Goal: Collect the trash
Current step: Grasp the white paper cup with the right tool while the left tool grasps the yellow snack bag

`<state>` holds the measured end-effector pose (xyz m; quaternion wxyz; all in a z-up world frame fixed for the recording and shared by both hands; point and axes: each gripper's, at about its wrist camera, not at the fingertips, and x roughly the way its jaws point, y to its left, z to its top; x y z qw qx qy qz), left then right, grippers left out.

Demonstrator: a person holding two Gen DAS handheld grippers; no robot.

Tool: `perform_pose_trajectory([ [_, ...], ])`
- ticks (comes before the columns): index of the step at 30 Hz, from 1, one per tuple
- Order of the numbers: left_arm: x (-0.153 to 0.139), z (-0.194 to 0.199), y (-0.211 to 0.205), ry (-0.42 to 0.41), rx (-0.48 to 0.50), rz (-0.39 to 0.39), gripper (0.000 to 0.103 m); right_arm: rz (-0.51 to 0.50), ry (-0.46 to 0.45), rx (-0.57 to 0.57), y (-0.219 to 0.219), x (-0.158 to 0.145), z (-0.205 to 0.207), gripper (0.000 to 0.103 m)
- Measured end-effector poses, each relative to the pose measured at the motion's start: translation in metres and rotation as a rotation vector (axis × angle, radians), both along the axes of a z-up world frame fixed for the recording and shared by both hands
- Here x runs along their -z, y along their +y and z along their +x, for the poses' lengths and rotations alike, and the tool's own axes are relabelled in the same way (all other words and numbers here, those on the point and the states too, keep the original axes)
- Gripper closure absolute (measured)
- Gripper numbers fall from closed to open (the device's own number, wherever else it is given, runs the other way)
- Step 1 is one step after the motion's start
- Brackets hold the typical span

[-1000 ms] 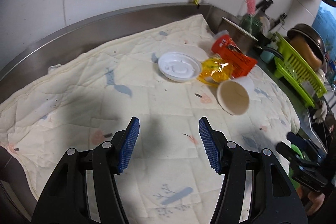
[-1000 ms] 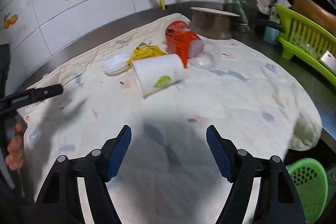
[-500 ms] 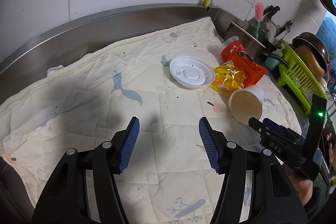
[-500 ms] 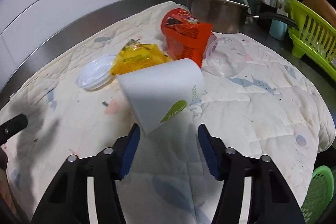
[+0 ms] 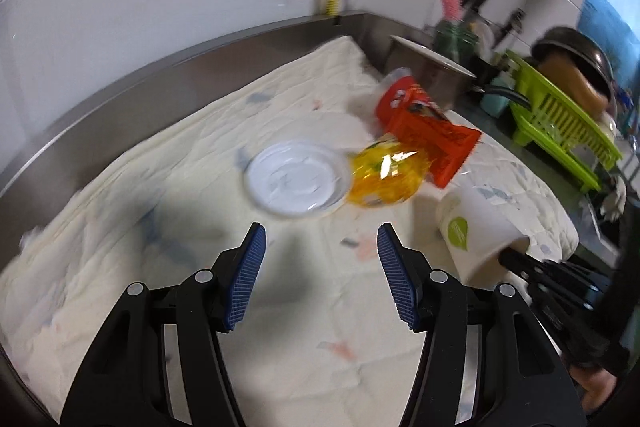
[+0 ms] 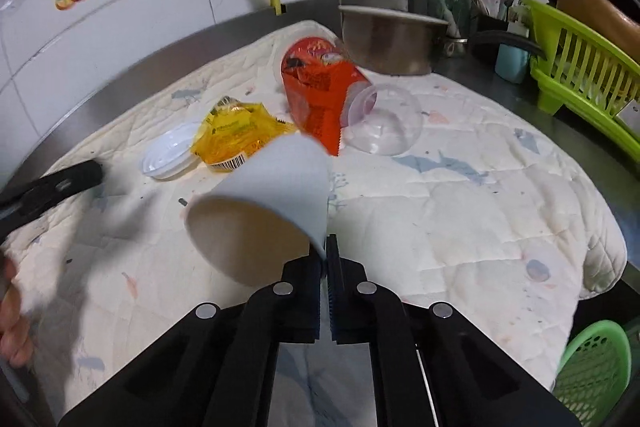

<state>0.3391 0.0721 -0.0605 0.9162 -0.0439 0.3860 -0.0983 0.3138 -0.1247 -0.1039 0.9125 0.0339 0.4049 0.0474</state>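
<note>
Right tongs (image 6: 324, 247) pinch the paper cup's (image 6: 264, 203) rim; left tongs (image 5: 318, 247) gape empty.

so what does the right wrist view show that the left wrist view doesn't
Only the right wrist view: the right gripper, just closed, pinching the paper cup's rim, a clear dome lid and a green basket. Only the left wrist view: the left gripper, open and empty. Both: the cup, white lid, yellow packet, red packet and dish rack.
</note>
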Motion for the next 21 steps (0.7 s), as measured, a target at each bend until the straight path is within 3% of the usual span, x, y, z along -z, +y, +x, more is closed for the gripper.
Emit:
perform_pose_trajectory([
  [9, -0.004, 0.044, -0.050, -0.048, 0.153, 0.082, 0.040, 0.021, -0.099, -0.044, -0.044, -0.037, -0.056, 0.100],
  [12, -0.001, 0.058, -0.058, -0.052, 0.204, 0.110, 0.026, 0.040, -0.125, -0.035, -0.066, -0.047, -0.076, 0.100],
  [21, 0.006, 0.092, -0.070, -0.059, 0.309, 0.140, 0.031, 0.056, -0.142, 0.001, -0.111, -0.055, -0.115, 0.100],
])
